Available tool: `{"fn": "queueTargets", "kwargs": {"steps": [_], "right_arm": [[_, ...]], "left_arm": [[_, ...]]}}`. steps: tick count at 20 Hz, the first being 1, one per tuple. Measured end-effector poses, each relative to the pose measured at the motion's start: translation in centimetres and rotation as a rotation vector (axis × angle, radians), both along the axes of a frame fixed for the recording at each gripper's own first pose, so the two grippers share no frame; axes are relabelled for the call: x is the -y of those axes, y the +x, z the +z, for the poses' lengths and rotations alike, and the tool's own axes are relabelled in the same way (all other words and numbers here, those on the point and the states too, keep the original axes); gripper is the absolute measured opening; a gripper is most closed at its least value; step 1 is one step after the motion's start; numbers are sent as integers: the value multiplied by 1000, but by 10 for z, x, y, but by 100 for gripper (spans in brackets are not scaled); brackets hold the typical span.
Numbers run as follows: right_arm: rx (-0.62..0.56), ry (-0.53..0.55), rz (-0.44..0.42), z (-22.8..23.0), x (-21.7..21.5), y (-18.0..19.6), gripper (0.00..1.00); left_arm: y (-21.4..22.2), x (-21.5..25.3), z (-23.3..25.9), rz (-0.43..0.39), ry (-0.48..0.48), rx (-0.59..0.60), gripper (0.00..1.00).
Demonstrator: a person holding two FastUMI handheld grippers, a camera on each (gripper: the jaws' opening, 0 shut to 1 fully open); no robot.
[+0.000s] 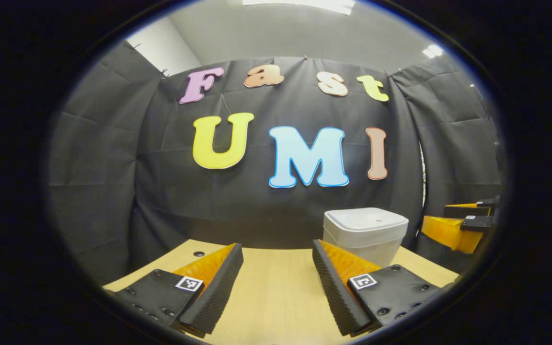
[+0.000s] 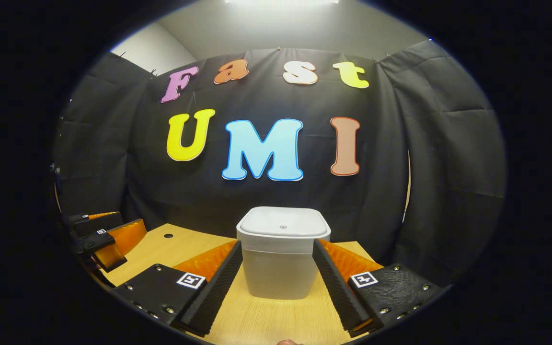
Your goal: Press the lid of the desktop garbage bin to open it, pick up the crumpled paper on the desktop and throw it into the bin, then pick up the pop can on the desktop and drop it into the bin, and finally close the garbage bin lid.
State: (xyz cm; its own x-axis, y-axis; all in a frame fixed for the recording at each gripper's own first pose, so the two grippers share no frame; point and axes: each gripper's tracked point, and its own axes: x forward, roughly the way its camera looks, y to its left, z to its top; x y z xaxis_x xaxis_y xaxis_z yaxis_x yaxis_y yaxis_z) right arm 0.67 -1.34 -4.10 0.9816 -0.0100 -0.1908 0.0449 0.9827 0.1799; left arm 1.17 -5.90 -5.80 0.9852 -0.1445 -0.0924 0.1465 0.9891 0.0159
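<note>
Garbage bin (image 2: pixel 281 254), lid (image 2: pixel 283 223) down, on tabletop (image 2: pixel 276 321) between your right tool's (image 2: pixel 277 268) spread fingers; left tool (image 1: pixel 277 278) spread, bin beyond to its right; you press the lid's centre squarely, avoiding tipping.

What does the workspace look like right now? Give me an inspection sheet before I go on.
Surface: wooden table, a small round hole near its far left edge.
Job's things: white bin upright on the table, lid shut; crumpled paper and pop can: nothing seen.
Clutter: nothing seen.
Grippers: left gripper open over bare table; right gripper open, fingers either side of the bin, contact unclear.
Cables: nothing seen.
Surroundings: black cloth wall, ceiling light.
</note>
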Motion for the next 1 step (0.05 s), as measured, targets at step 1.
{"fn": "queueTargets", "kwargs": {"steps": [1], "right_arm": [[-2,-6,-8,-1,-1,1,95]], "left_arm": [[1,-3,-1,-6,0,-2,95]]}}
